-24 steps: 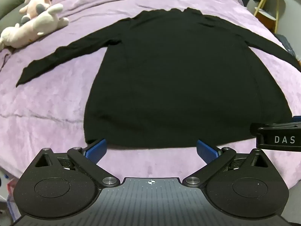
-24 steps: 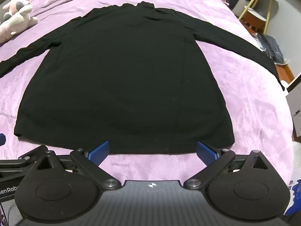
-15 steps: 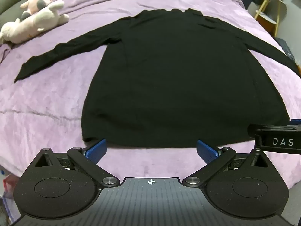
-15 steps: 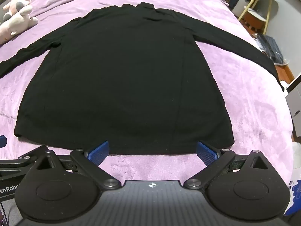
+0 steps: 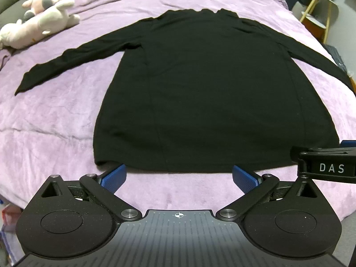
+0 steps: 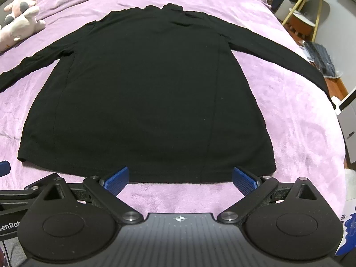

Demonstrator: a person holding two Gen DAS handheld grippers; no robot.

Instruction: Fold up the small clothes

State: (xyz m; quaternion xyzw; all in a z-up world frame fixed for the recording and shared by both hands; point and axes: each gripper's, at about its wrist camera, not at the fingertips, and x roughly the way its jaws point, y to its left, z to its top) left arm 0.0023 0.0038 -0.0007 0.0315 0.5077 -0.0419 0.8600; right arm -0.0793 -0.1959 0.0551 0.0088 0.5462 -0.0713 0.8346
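A black long-sleeved top (image 5: 200,84) lies flat on a purple blanket (image 5: 55,120), hem towards me, neck at the far end, both sleeves spread out to the sides. It also fills the right wrist view (image 6: 146,93). My left gripper (image 5: 179,178) is open and empty, its blue pads just short of the hem near the left part. My right gripper (image 6: 180,179) is open and empty, just short of the hem near the right part. Its body shows at the right edge of the left wrist view (image 5: 327,166).
Pink and white plush toys (image 5: 42,13) lie at the far left of the bed. A side table with yellow legs (image 6: 309,6) and dark clutter on the floor (image 6: 320,60) stand beyond the bed's right edge.
The left gripper has shifted a little left, so the top sits further right in its view. The right gripper has barely moved. Both stay open.
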